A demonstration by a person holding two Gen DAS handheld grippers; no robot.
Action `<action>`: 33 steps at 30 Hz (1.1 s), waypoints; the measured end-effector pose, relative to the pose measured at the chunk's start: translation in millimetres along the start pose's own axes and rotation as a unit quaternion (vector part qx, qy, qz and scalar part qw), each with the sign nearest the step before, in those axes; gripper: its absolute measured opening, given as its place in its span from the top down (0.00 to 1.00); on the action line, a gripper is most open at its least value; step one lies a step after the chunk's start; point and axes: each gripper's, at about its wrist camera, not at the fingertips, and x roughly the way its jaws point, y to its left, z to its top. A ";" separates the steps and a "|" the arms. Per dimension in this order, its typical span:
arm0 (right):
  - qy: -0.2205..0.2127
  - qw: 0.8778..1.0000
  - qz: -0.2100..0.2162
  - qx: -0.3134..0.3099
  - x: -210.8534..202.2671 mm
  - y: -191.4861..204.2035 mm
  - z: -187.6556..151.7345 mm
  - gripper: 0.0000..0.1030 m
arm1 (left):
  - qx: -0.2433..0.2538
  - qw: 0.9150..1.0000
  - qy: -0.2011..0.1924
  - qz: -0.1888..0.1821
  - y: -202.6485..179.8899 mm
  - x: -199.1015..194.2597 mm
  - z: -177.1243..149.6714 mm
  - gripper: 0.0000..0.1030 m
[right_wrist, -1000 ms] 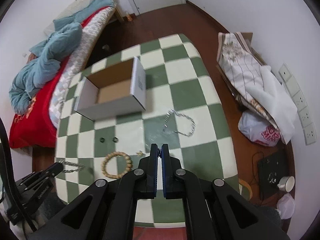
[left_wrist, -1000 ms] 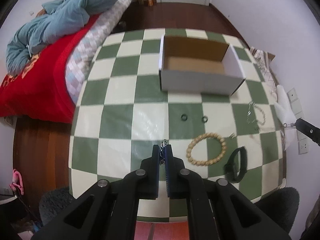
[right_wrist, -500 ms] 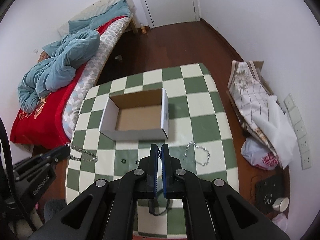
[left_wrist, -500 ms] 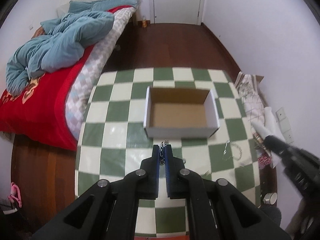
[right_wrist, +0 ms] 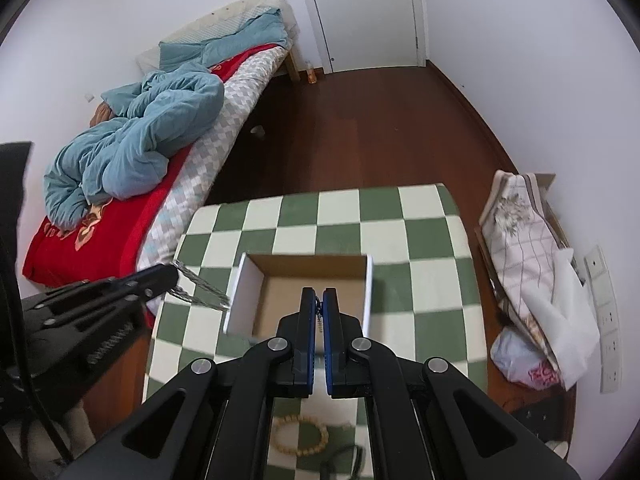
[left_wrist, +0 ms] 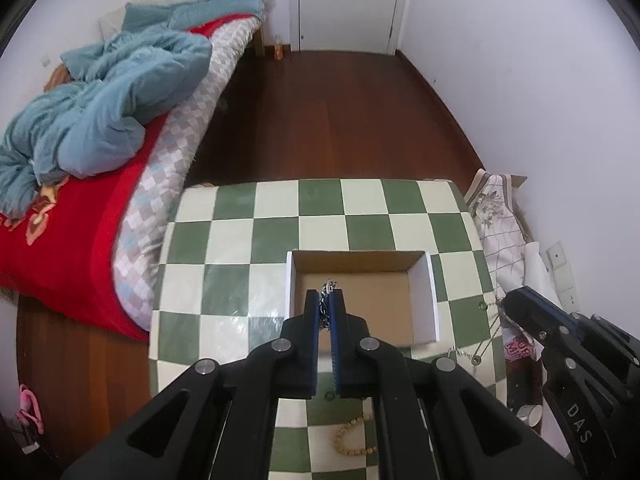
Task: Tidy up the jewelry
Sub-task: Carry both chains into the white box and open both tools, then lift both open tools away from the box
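Observation:
My left gripper [left_wrist: 329, 294] is shut on a thick silver chain [left_wrist: 329, 285], held over the open white cardboard box [left_wrist: 430, 296] on the checked table [left_wrist: 240, 240]. In the right wrist view that left gripper [right_wrist: 170, 274] is at the left, and its chain [right_wrist: 200, 296] dangles beside the box's left wall [right_wrist: 240, 296]. My right gripper [right_wrist: 319, 300] is shut on a thin chain [right_wrist: 319, 318], above the box's near edge. From the left wrist, the right gripper [left_wrist: 510, 304] trails the thin chain [left_wrist: 486, 350]. A wooden bead bracelet [right_wrist: 300, 436] lies on the table behind both.
A bed [left_wrist: 80, 220] with a red sheet and a blue quilt [left_wrist: 112, 104] stands against the table's left side. Dark wooden floor [left_wrist: 340, 120] stretches to a white door [left_wrist: 344, 0]. Bags and cloth [right_wrist: 532, 280] are piled by the right wall. A black band [right_wrist: 344, 456] lies near the bracelet.
Both grippers have risen and moved forward over the table with their chains. The box has come from far ahead to right under the fingertips, and the bracelet has dropped to the bottom edge.

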 end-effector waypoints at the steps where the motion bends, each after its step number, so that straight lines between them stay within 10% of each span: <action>1: 0.003 1.000 0.001 0.001 5.6 0.4 4.9 0.97 | -0.002 1.000 0.007 -0.004 1.5 6.8 4.1 0.98; 15: 0.130 0.991 0.003 0.012 149.4 -14.2 28.8 0.97 | -0.029 0.992 0.117 -0.028 18.8 128.4 23.8 0.97; 26: 0.197 0.980 -0.024 -0.007 185.6 -19.8 27.1 0.96 | -0.015 0.993 0.113 0.002 17.8 132.2 38.3 0.92; 28: 0.203 0.979 -0.034 -0.008 182.3 -19.1 26.1 0.89 | -0.011 0.995 0.094 0.015 17.4 122.8 40.2 0.66; 30: 0.206 0.977 -0.046 -0.008 178.8 -18.9 25.2 0.56 | -0.015 0.997 0.073 0.035 20.4 113.7 41.9 0.22; 33: 0.206 0.977 -0.054 -0.006 172.1 -19.0 21.3 0.27 | -0.022 0.997 0.048 0.064 28.4 102.4 40.0 0.10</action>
